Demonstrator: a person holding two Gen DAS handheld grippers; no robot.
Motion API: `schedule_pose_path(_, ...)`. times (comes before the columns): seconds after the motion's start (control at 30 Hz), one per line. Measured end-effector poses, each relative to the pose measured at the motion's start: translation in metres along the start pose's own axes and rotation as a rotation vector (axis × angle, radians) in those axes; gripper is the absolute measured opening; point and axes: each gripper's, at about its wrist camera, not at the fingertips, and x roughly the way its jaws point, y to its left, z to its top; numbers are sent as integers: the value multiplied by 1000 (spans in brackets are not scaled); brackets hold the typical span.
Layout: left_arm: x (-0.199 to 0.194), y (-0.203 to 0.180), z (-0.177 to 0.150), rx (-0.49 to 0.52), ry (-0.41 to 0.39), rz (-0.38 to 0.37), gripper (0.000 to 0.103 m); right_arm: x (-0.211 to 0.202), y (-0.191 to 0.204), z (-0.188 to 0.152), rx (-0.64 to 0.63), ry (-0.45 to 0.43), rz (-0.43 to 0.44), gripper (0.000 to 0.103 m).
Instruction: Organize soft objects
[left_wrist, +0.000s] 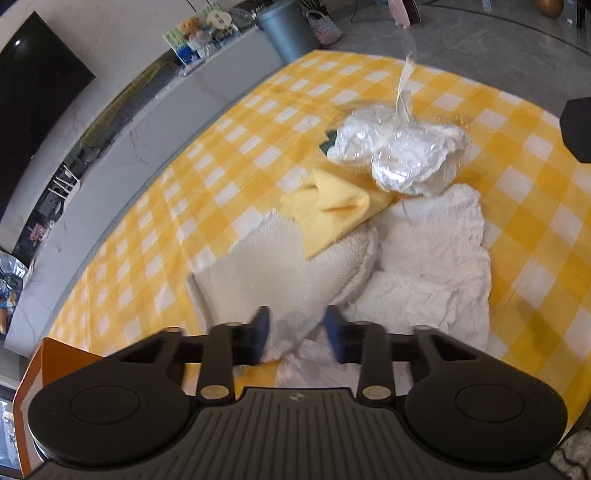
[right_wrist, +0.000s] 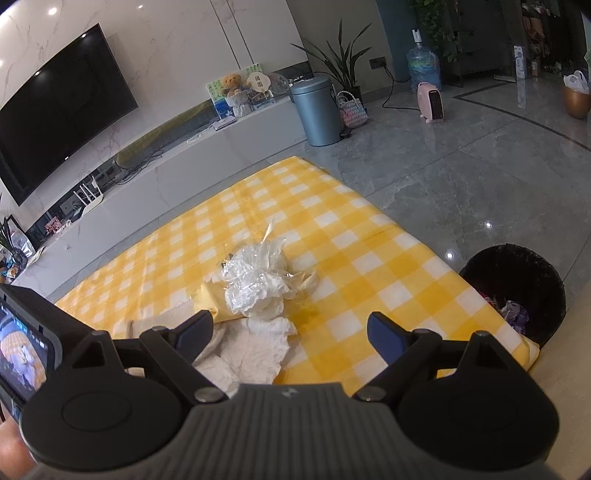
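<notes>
On the yellow-checked cloth (left_wrist: 221, 166) lies a pile of soft things. It holds a cream fleece cloth (left_wrist: 280, 269), a folded yellow cloth (left_wrist: 332, 214), a crumpled white sheet (left_wrist: 436, 258) and a white bundle in clear plastic (left_wrist: 399, 151). My left gripper (left_wrist: 297, 328) points down at the pile's near end, shut on a bunched corner of the cream fleece cloth. My right gripper (right_wrist: 288, 325) hangs open above the crumpled white sheet (right_wrist: 255, 350), nothing between its fingers. Beyond it lie the plastic-wrapped bundle (right_wrist: 258, 284) and the yellow cloth (right_wrist: 214, 299).
A black waste bin (right_wrist: 513, 291) with rubbish stands on the floor off the cloth's right corner. A grey pedal bin (right_wrist: 317, 110) and a long white TV cabinet (right_wrist: 184, 166) stand beyond the far edge. Grey tiled floor (right_wrist: 461, 166) spreads to the right.
</notes>
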Motion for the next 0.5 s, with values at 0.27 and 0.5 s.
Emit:
schedule_pose_path(0.27,-20,12,-12,-43,-4,-98,0,3,3,-1,-26,11,-22,89)
schedule_pose_path(0.5,-83,27,-27,-37,-99,-204,0,4,3,-1,-24,13,-18,89)
